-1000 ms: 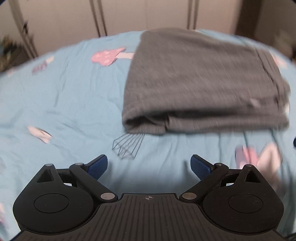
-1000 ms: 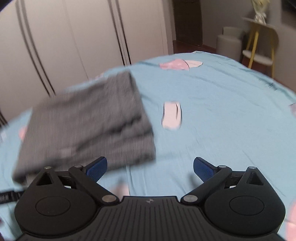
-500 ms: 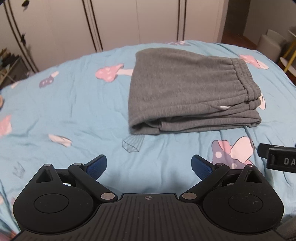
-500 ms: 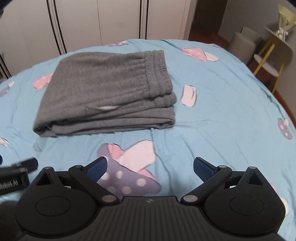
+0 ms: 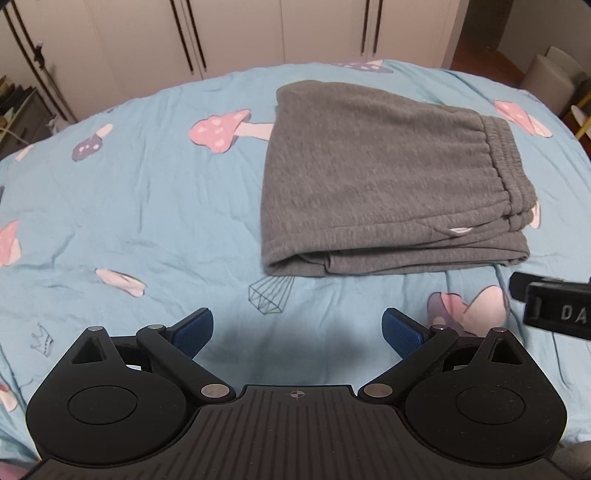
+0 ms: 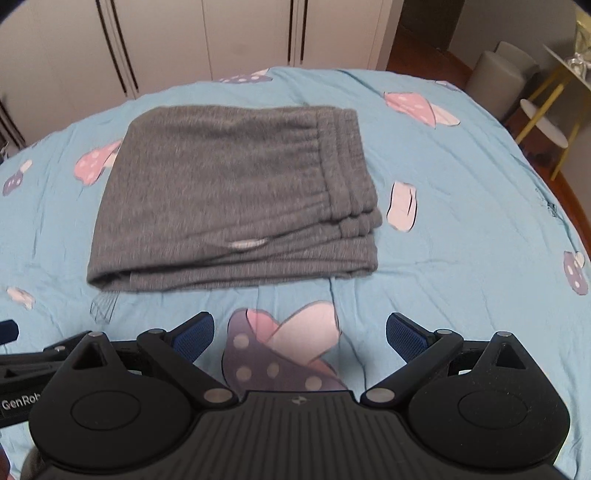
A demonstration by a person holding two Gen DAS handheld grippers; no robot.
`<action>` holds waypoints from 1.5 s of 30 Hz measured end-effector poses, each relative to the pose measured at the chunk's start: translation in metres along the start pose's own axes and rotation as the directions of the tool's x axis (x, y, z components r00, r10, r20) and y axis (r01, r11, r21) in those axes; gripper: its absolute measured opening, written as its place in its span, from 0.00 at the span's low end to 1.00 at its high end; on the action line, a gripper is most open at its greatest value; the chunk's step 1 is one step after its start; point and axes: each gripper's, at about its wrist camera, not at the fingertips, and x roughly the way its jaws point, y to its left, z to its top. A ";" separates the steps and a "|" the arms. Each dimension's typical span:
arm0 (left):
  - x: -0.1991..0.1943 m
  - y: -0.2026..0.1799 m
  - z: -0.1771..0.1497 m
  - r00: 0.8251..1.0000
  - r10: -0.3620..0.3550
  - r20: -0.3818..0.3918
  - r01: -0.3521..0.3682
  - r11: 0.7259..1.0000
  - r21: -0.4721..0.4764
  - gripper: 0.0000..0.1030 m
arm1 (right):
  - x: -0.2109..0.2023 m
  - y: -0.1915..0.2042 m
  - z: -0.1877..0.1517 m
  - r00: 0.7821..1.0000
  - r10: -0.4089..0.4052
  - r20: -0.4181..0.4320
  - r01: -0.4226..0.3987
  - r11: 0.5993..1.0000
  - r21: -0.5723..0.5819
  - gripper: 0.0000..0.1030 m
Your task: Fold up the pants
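Observation:
Grey sweatpants lie folded into a flat rectangle on the blue bedsheet, elastic waistband at the right end, folded edge at the left. In the right wrist view the same pants sit straight ahead. My left gripper hangs open over bare sheet, short of the pants' near left corner. My right gripper is open too, above a mushroom print, short of the pants' near edge. Neither holds anything.
The sheet carries mushroom prints. White wardrobe doors stand behind the bed. A grey stool and a yellow-legged side table stand off the right side. The right gripper's body shows at the left wrist view's right edge.
Both grippers have pulled back from the pants and steadied, so the whole folded stack is now in view. Both stayed open.

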 end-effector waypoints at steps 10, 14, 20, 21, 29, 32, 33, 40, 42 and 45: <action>0.003 -0.008 0.007 1.000 0.009 -0.020 -0.009 1.000 0.022 0.98 | 0.007 0.003 0.012 1.000 -0.003 -0.018 0.002 1.000 -0.020 0.97; 0.007 -0.007 0.008 0.999 0.010 -0.039 -0.009 1.000 0.015 0.98 | 0.010 -0.002 0.012 0.999 0.012 -0.031 -0.011 1.000 0.008 0.97; 0.004 -0.007 0.009 0.999 0.029 -0.024 -0.028 0.999 0.015 0.98 | 0.009 -0.001 0.012 0.999 0.016 -0.028 -0.016 1.000 0.002 0.97; 0.004 -0.007 0.009 0.999 0.029 -0.027 -0.029 0.999 0.014 0.98 | 0.009 -0.001 0.012 0.999 0.018 -0.027 -0.018 1.000 0.003 0.97; 0.006 -0.007 0.008 0.999 0.029 -0.039 -0.029 0.999 0.014 0.98 | 0.007 -0.002 0.010 0.999 0.019 -0.028 -0.019 1.000 0.003 0.97; 0.006 -0.008 0.008 0.999 0.032 -0.043 -0.032 0.999 0.015 0.98 | 0.008 -0.003 0.010 0.999 0.024 -0.033 -0.024 1.000 0.006 0.97; 0.006 -0.009 0.008 0.999 0.033 -0.043 -0.032 0.999 0.016 0.98 | 0.008 -0.003 0.009 0.999 0.023 -0.034 -0.023 1.000 0.006 0.97; 0.007 -0.010 0.008 0.998 0.042 -0.043 -0.041 0.999 0.019 0.98 | 0.005 -0.002 0.009 0.999 0.026 -0.029 -0.026 1.000 0.000 0.97; 0.007 -0.011 0.008 0.998 0.041 -0.046 -0.040 0.999 0.019 0.98 | 0.005 -0.002 0.009 0.999 0.030 -0.030 -0.030 1.000 -0.001 0.97; 0.007 -0.011 0.009 0.998 0.046 -0.045 -0.045 0.999 0.021 0.98 | 0.005 -0.002 0.009 0.999 0.030 -0.027 -0.030 1.000 -0.001 0.97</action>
